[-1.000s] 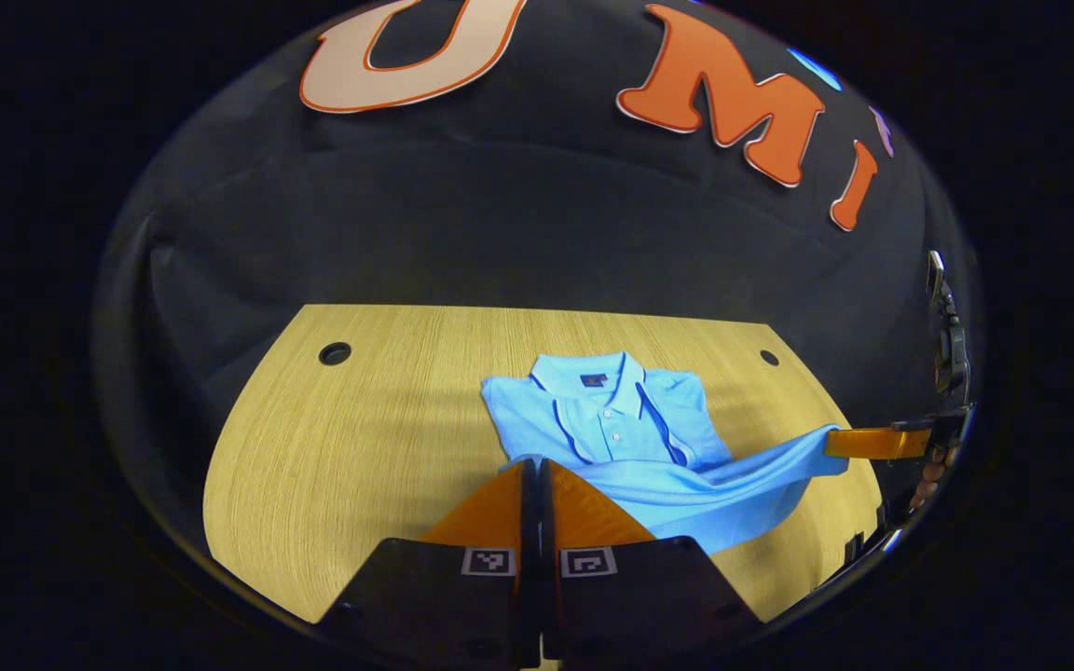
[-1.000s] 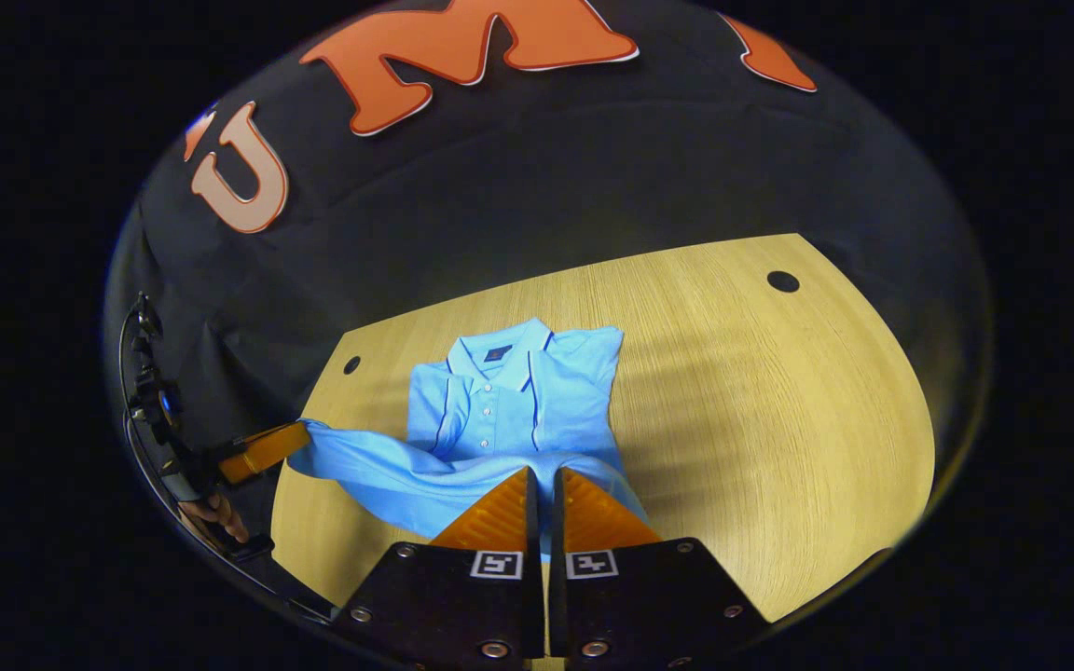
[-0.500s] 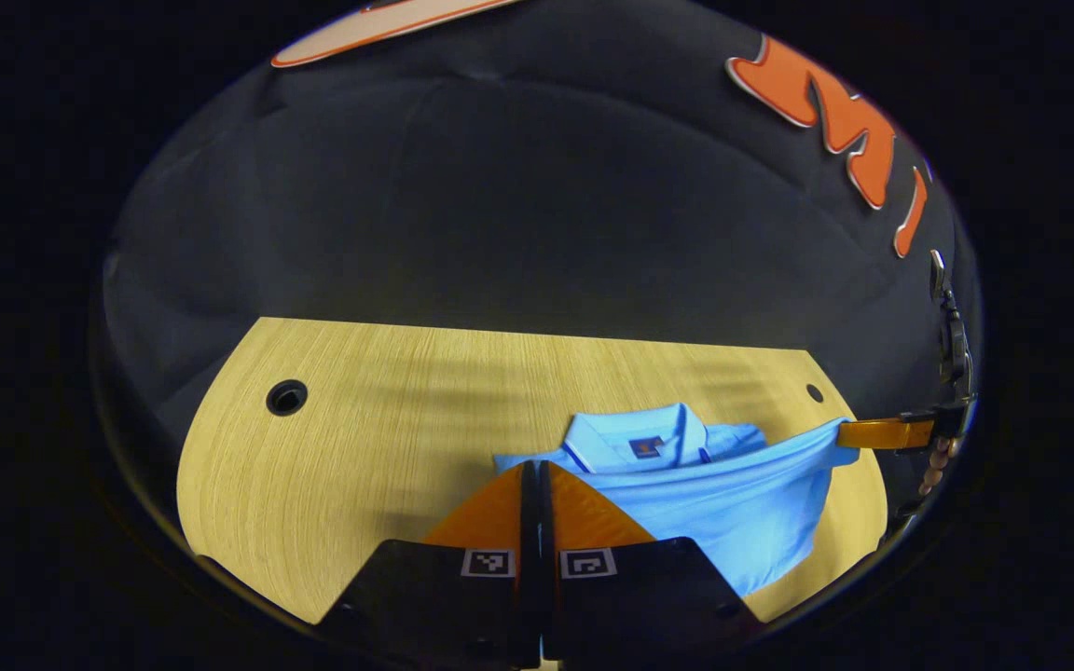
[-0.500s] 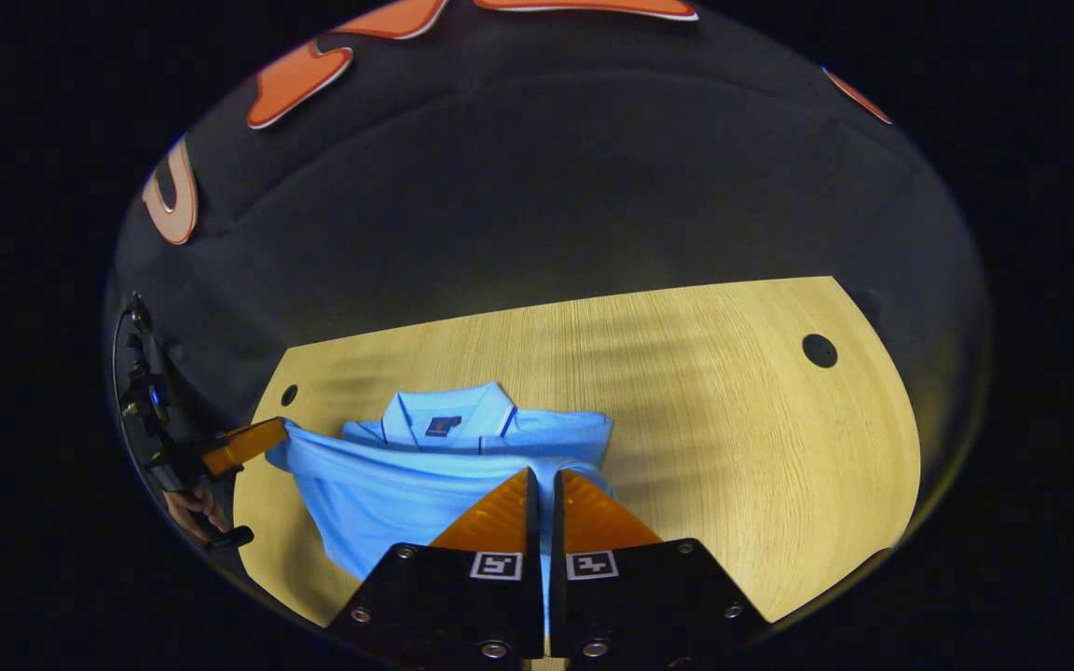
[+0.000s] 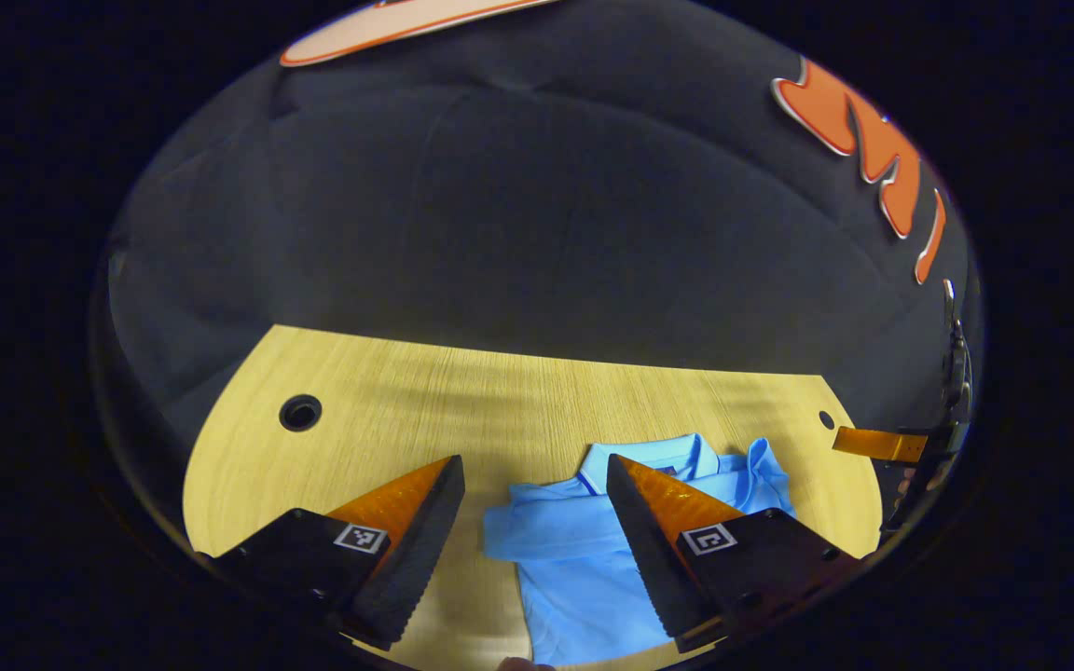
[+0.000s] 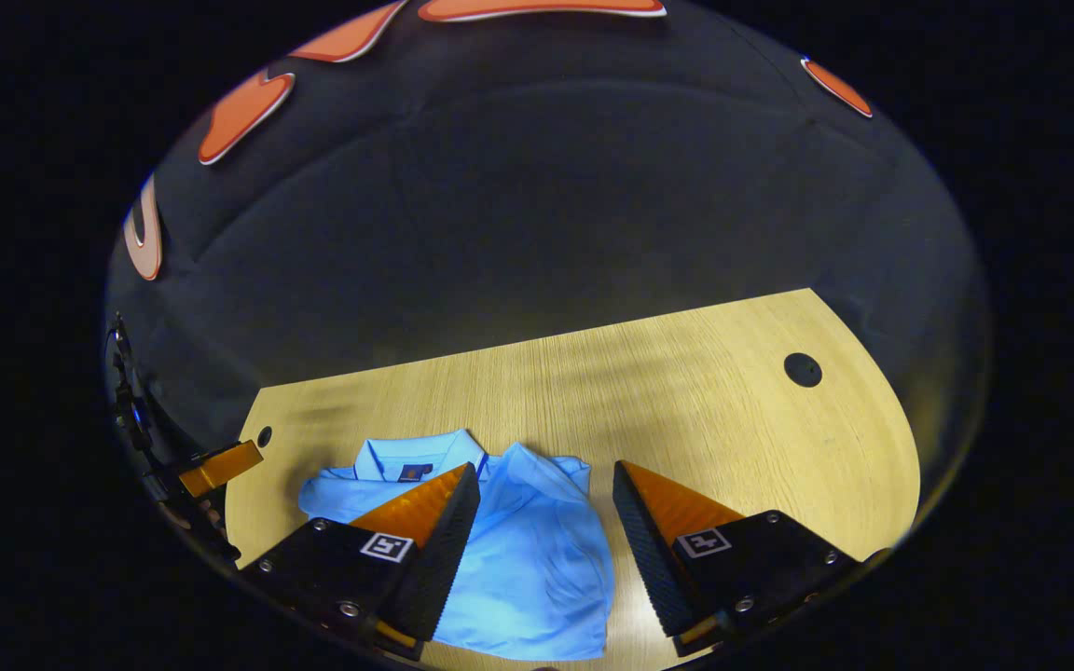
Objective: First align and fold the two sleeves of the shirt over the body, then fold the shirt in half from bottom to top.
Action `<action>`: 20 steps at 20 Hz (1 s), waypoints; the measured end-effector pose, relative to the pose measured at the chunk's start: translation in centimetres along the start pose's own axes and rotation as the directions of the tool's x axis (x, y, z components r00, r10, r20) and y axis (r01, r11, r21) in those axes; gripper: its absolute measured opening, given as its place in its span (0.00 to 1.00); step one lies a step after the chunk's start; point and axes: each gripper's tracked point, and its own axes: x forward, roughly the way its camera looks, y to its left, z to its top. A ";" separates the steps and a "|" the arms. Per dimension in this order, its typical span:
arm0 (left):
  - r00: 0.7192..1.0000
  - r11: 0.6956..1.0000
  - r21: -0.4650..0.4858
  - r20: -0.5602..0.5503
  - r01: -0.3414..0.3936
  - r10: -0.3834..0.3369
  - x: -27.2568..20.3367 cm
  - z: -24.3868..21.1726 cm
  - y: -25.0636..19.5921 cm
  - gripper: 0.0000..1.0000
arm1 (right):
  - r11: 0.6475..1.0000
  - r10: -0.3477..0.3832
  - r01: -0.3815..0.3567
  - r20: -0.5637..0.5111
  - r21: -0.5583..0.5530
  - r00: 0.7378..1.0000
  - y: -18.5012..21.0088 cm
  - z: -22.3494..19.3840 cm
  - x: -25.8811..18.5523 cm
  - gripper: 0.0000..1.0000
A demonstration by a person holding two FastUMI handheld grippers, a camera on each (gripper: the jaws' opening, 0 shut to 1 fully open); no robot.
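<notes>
The shirt [image 5: 584,550] lies folded on the bench [image 5: 425,419], a compact light-blue bundle with its collar [image 5: 658,457] on the far side. In the left gripper view it sits at the lower middle of the frame, between and just beyond the fingers of the left tool [image 5: 537,522]; in the right gripper view the shirt [image 6: 528,559] sits at the lower left of centre, its collar [image 6: 416,457] toward the upper left of the bundle. The fabric rests flat with a few soft creases, and neither tool touches it. The left tool stands wide, its two fingers spread far apart with the shirt seen through the gap. The right tool [image 6: 546,522] is likewise wide, one finger overlapping the shirt's left part in the picture and the other over bare bench [image 6: 733,419] to the right. The right tool [image 5: 882,444] also shows at the far right edge of the left gripper view, and the left tool [image 6: 215,466] at the far left edge of the right gripper view; their state cannot be told from there. A round hole [image 5: 300,412] marks the bench at the left of the left gripper view, and another hole [image 6: 803,369] sits at the right of the right gripper view.
</notes>
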 end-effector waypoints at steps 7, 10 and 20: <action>0.988 0.988 0.150 0.152 -0.030 0.007 -9.4 2.3 -4.1 0.99 | 0.984 -0.029 0.055 0.151 -0.168 0.988 -0.1 0.3 -8.2 0.98; 0.972 0.983 0.180 0.233 -0.033 -0.010 -14.7 3.6 -7.0 0.99 | 0.956 -0.047 0.120 0.265 -0.267 0.963 0.1 1.8 -13.0 0.98; 0.822 0.967 0.241 0.565 -0.085 -0.068 -34.4 5.4 -14.1 0.99 | 0.959 0.060 0.075 0.457 -0.272 0.887 2.8 0.1 -29.3 0.99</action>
